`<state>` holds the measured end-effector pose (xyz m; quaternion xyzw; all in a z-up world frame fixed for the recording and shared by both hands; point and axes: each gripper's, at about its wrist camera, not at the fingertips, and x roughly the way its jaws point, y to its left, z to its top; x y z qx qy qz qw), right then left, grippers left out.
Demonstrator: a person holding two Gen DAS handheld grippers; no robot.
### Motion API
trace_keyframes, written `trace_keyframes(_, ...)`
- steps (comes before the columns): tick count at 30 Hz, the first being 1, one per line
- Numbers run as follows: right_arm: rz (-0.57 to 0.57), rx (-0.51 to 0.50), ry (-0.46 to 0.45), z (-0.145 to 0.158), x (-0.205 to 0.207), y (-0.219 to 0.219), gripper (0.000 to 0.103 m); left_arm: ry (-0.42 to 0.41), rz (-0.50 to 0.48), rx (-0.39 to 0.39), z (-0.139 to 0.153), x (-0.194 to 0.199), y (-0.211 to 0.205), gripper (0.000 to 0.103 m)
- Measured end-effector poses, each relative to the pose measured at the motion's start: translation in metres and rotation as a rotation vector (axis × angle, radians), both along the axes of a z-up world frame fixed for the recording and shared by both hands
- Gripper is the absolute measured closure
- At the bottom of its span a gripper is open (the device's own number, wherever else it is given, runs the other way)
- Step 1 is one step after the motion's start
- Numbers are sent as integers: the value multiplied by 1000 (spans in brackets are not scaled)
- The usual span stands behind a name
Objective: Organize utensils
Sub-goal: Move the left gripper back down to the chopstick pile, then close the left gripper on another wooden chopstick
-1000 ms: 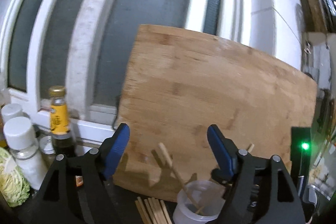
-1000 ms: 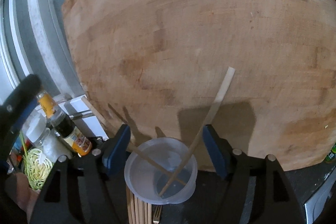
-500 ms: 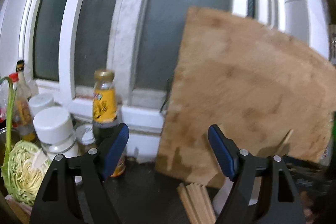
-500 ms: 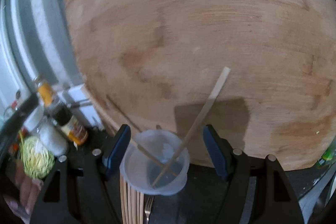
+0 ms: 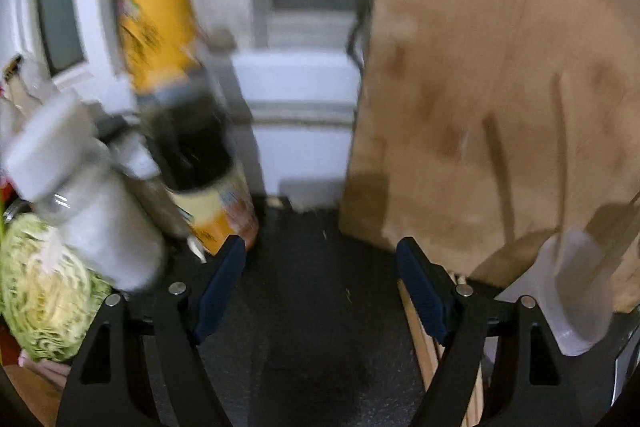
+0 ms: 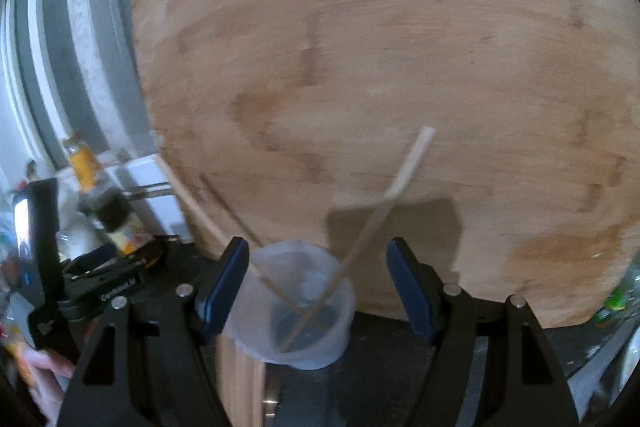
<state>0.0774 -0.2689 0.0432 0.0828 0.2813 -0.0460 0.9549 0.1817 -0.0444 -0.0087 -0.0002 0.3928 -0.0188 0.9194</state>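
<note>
Inside clear cup [image 6: 296, 307], two seemingly wooden chopsticks [image 6: 384, 211], crossed

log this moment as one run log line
left gripper open, empty, over counter | right gripper open around cup | two chopsticks in cup | more chopsticks flat on counter

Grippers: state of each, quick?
Left gripper: open, holding nothing, over bare counter.
Right gripper: open, holding nothing; cup with chopsticks sits between its fingers.
</note>
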Motion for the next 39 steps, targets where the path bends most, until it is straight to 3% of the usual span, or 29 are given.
trace_keyframes(2, 7, 13, 9, -3, -2, -7, 34, 57, -29, 0, -14, 8, -5, 44)
trace_keyframes(5, 35, 80, 14, -4, -2, -18, 34, 122, -80, -65, -27, 14, -8, 56)
trace_keyframes(7, 32, 93, 4, -2, -4, -23, 34, 141, -106, -86, -32, 15, -11, 60)
trace_keyframes(14, 20, 92, -8, 2, -9, -26, 34, 206, -180, -68, -51, 17, -36, 79)
trace_keyframes(19, 11, 89, -8, 3, -10, -28, 34, 200, -185, -31, -58, 17, -45, 83)
trace_keyframes(22, 8, 87, -7, 3, -8, -24, 34, 215, -200, -48, -58, 11, -48, 87)
trace_keyframes(35, 4, 74, -19, 5, -10, -23, 34, 211, -181, 17, -68, 8, -73, 90)
trace_keyframes(39, -2, 65, -25, 5, -11, -23, 34, 223, -169, 0, -67, 9, -74, 90)
